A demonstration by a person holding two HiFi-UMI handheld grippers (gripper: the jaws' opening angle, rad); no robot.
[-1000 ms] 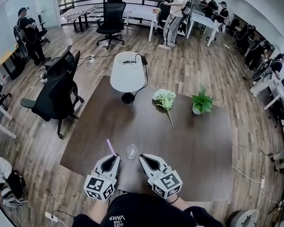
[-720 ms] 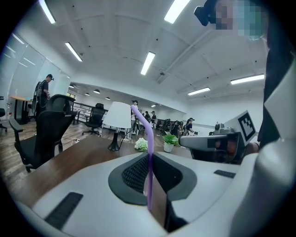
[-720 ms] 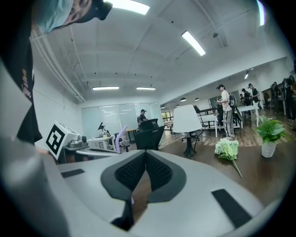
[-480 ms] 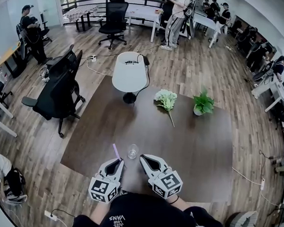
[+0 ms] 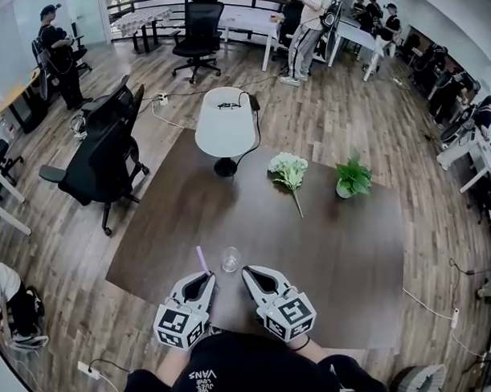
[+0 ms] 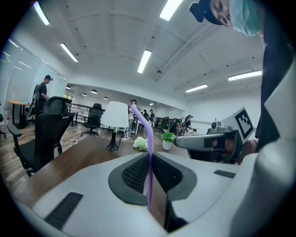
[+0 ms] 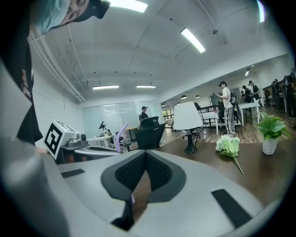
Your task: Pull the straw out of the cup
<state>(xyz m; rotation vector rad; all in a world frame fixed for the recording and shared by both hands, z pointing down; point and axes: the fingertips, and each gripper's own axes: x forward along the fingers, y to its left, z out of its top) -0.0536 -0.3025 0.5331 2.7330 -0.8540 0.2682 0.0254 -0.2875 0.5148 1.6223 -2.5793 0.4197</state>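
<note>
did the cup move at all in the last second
No. The cup keeps the same offset from the flower bunch on the table; the whole view just shifted slightly.

Shining bright and even from long ceiling lamps (image 6: 144, 61); glinting faintly off the wood floor (image 5: 363, 123); bending hard toward black, rounded corners; blurring up close.

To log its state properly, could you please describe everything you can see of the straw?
The straw is a thin, pale purple tube, plastic by the look of it, with a bend near the top that tips its short upper end sideways. It stands roughly upright, pinched low down in the left claw. It is out of the cup, to the cup's left and not touching it.
</note>
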